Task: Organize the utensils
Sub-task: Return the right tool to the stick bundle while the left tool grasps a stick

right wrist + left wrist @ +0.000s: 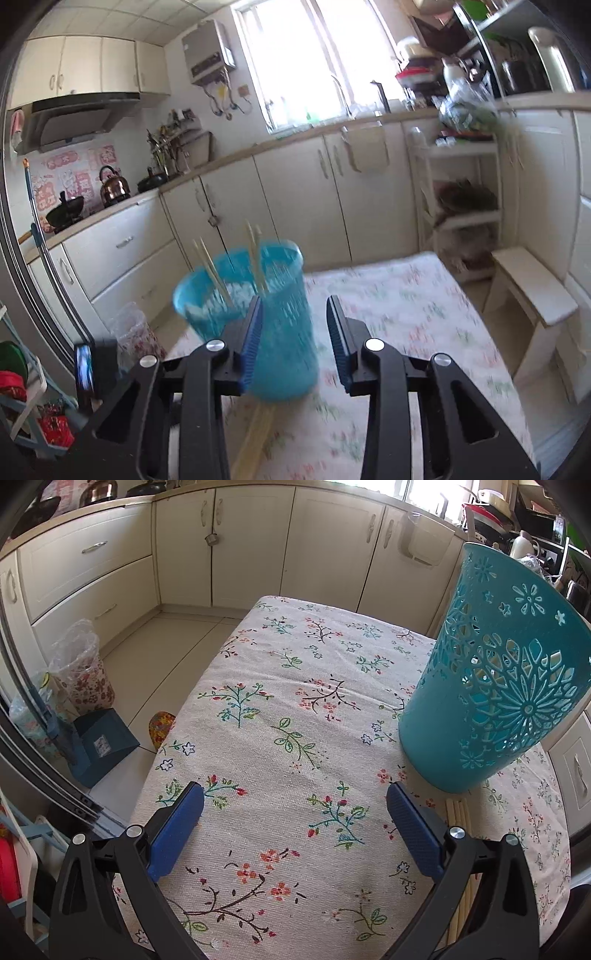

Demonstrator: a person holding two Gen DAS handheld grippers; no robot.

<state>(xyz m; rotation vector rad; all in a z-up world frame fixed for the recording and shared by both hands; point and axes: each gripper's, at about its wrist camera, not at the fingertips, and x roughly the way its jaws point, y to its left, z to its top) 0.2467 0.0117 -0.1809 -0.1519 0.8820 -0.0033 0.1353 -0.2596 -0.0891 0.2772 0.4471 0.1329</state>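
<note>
Now, table: one, under a floral cloth [280, 709].
Basket: one teal openwork basket [491, 686], upright near the table's right side.
Chopsticks inside: about four pale sticks [216, 271] poke above the rim; blur makes the count uncertain.
Chopsticks on the cloth: a small bundle [458, 812] lies just before the basket's foot, at least four.
Left claw [295, 805]: jaws wide apart, empty, over bare cloth.
Right claw [295, 310]: jaws parted, nothing between the pads, basket right ahead.
</note>
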